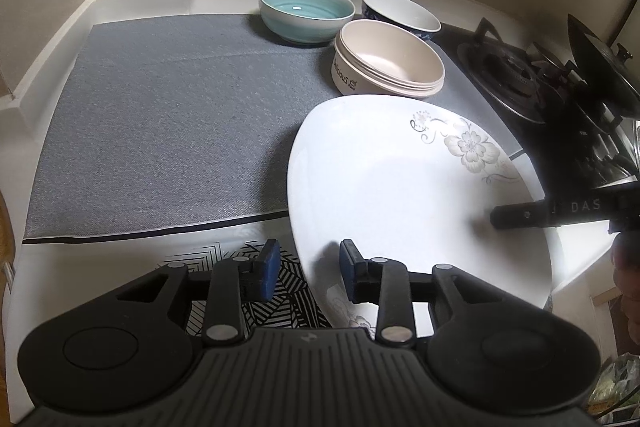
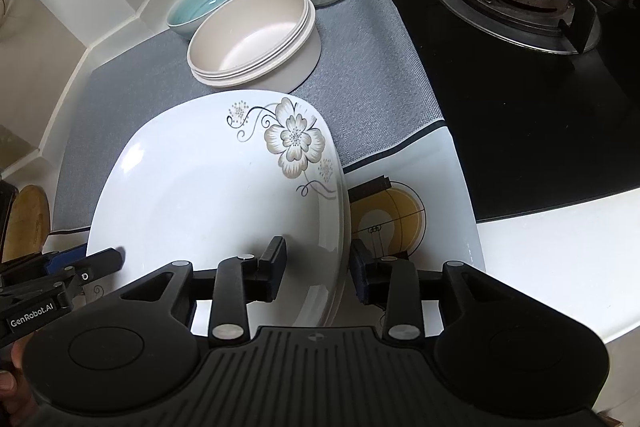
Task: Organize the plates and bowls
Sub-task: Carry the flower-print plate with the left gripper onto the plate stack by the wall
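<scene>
- In left wrist view, lower left: left gripper [image 1: 306,269], jaws apart around the near left rim of one white flowered plate [image 1: 400,187], pads not pressing it.
- Upper centre: three bowls close together on one grey mat [image 1: 160,107] – teal bowl [image 1: 306,11], cream bowl [image 1: 390,59], blue-patterned bowl [image 1: 400,14].
- Right: one gas burner [image 1: 508,71].
- In right wrist view, lower centre: right gripper [image 2: 316,269], jaws apart astride the plate's right rim, no firm clamp visible.
</scene>
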`<state>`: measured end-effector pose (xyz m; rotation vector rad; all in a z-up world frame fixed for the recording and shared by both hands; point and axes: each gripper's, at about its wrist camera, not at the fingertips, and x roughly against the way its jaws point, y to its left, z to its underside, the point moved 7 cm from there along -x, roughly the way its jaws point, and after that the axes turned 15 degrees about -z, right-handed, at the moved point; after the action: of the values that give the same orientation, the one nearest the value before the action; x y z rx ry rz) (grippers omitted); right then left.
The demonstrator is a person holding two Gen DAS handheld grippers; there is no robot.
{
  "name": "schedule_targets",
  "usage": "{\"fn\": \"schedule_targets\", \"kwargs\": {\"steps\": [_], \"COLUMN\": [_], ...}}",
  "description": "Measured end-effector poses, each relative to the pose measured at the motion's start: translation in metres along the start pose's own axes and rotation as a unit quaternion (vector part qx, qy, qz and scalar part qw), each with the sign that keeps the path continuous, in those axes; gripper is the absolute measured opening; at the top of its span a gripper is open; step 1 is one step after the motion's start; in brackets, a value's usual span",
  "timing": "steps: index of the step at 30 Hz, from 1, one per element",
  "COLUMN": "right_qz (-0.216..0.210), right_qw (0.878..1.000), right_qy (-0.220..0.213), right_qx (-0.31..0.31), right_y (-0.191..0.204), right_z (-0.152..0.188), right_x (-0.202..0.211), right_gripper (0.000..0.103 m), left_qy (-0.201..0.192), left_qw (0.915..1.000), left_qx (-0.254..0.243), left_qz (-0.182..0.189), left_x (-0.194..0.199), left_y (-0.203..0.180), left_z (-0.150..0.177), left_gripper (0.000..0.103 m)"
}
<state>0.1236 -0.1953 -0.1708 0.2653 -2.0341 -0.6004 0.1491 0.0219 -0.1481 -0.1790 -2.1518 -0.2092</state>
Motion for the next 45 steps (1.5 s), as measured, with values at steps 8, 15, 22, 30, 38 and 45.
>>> {"fn": "schedule_targets", "kwargs": {"steps": [8, 15, 22, 30, 38, 45], "right_qz": [0.002, 0.003, 0.004, 0.001, -0.017, -0.045], "right_qw": [1.000, 1.000, 1.000, 1.000, 0.999, 0.996], "right_qy": [0.004, 0.008, 0.011, 0.001, 0.017, 0.043], "right_qx": [0.000, 0.002, 0.006, 0.013, 0.036, 0.065], "right_y": [0.001, 0.002, 0.003, 0.005, 0.042, 0.101], "right_z": [0.001, 0.002, 0.002, 0.006, 0.010, -0.006], "right_x": [-0.002, -0.003, -0.004, -0.001, -0.018, -0.072], "right_gripper": [0.041, 0.044, 0.043, 0.039, 0.037, 0.037], "left_qy": [0.003, 0.006, 0.009, 0.007, 0.015, 0.004], "left_qw": [1.0000, 0.9998, 0.9995, 0.9993, 0.9984, 0.9916], "left_qx": [-0.001, -0.001, 0.000, 0.002, 0.052, 0.124], "left_qz": [0.007, 0.017, 0.031, 0.035, 0.012, -0.039], "left_x": [-0.002, -0.004, -0.008, -0.010, -0.016, -0.033], "left_y": [-0.002, -0.005, -0.007, -0.001, 0.061, 0.140], "left_z": [0.000, 0.000, 0.000, -0.001, -0.004, -0.021], "left_gripper": [0.038, 0.038, 0.039, 0.040, 0.035, 0.035]}}
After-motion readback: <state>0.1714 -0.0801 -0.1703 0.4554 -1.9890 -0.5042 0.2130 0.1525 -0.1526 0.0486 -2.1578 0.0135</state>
